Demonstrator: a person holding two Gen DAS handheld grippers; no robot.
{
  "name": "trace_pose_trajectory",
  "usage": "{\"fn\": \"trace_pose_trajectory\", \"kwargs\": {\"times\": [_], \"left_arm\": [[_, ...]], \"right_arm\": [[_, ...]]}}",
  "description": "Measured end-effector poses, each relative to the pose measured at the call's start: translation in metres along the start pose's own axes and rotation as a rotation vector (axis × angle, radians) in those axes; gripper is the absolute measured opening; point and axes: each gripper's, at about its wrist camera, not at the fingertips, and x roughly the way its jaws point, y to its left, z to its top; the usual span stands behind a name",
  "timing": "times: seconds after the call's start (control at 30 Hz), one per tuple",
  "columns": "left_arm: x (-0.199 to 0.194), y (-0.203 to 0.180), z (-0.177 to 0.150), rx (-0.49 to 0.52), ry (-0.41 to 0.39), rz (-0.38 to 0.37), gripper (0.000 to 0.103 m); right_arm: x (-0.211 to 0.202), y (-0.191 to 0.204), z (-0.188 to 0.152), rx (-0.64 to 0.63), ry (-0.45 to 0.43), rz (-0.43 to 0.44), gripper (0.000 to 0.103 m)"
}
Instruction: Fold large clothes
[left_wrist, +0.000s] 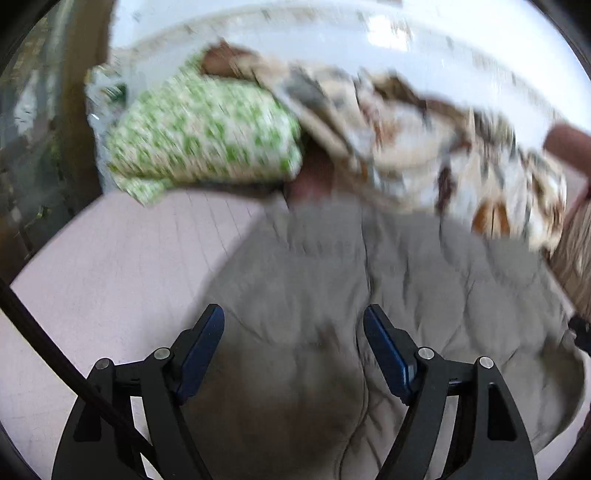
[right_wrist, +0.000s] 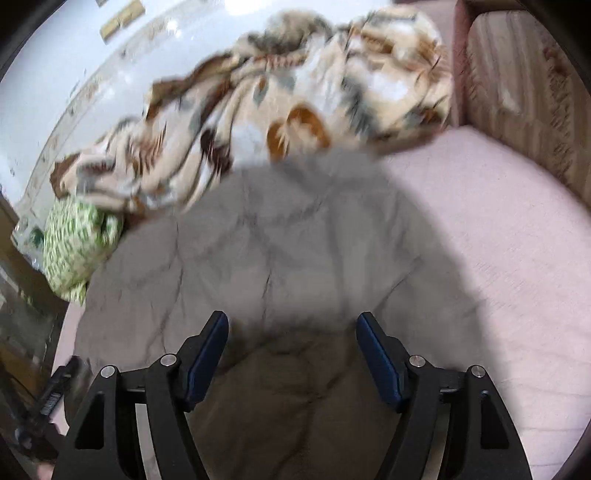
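A large grey-beige quilted garment (left_wrist: 369, 295) lies spread on the pink bed; it also shows in the right wrist view (right_wrist: 280, 240). My left gripper (left_wrist: 293, 317) is open and empty, hovering above the garment's near part. My right gripper (right_wrist: 291, 323) is open and empty too, above the garment's near middle. Both views are motion-blurred. The left gripper's black body (right_wrist: 55, 395) shows at the lower left of the right wrist view.
A patterned brown-and-cream blanket (right_wrist: 295, 99) lies crumpled behind the garment. A green-and-white pillow (left_wrist: 199, 136) sits at the far left. The pink bedsheet (right_wrist: 498, 258) extends right. A striped headboard cushion (right_wrist: 524, 85) is at the far right. A white wall (left_wrist: 332, 22) is behind.
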Motion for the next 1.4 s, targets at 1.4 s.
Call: {"fn": "trace_pose_trajectory", "kwargs": {"times": [1.4], "left_arm": [[-0.115,0.056,-0.116,0.106,0.039,0.17,0.078]], "right_arm": [[-0.158,-0.052,-0.118,-0.066,-0.059,0.038,0.077]]}}
